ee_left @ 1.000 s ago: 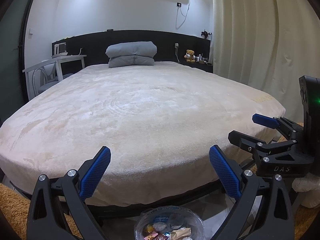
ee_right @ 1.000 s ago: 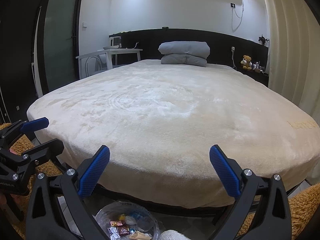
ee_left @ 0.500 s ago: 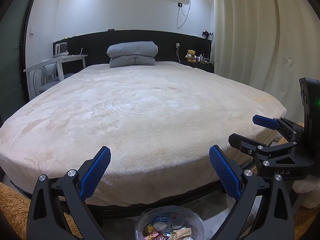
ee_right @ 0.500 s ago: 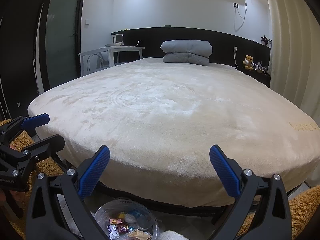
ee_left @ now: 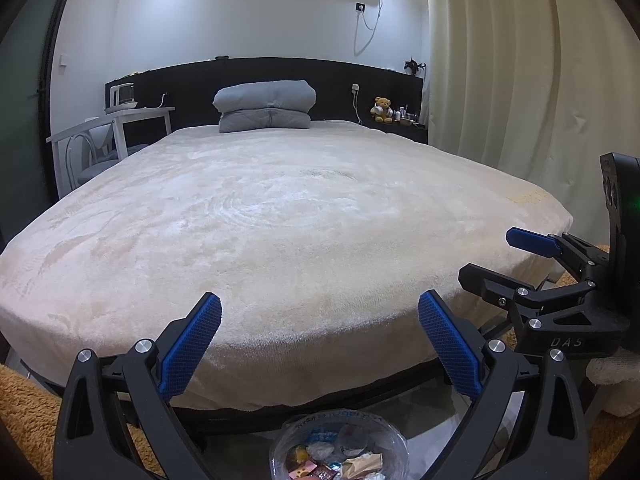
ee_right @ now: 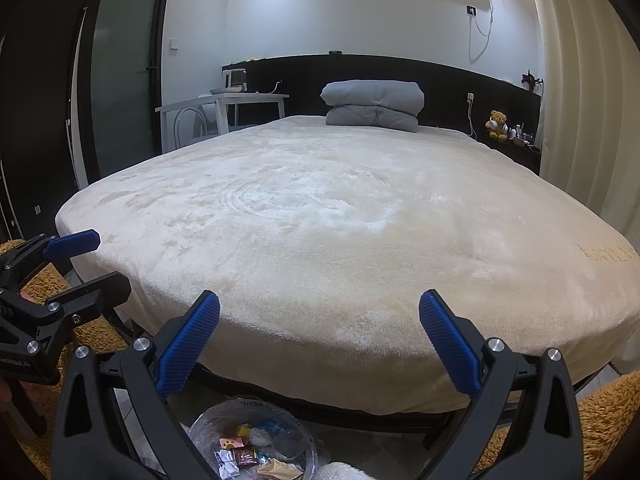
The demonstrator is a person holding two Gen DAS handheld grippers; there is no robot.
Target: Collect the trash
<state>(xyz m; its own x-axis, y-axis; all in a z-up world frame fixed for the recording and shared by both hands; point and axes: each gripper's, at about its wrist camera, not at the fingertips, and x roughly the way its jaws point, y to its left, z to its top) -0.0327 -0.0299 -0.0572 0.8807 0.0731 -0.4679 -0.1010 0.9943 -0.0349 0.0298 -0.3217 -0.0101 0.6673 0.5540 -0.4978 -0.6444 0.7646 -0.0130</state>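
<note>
Trash wrappers (ee_left: pixel 340 462) lie in a clear plastic bag (ee_right: pixel 256 438) on the floor at the foot of the bed (ee_left: pixel 280 220), below the left hand-held gripper (ee_left: pixel 320 352) and right hand-held gripper (ee_right: pixel 320 350), both spread wide, empty, touching nothing.

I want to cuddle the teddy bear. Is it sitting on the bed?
No, the teddy bear sits on the dark shelf beside the bed, next to the curtain, not on the blanket.
</note>
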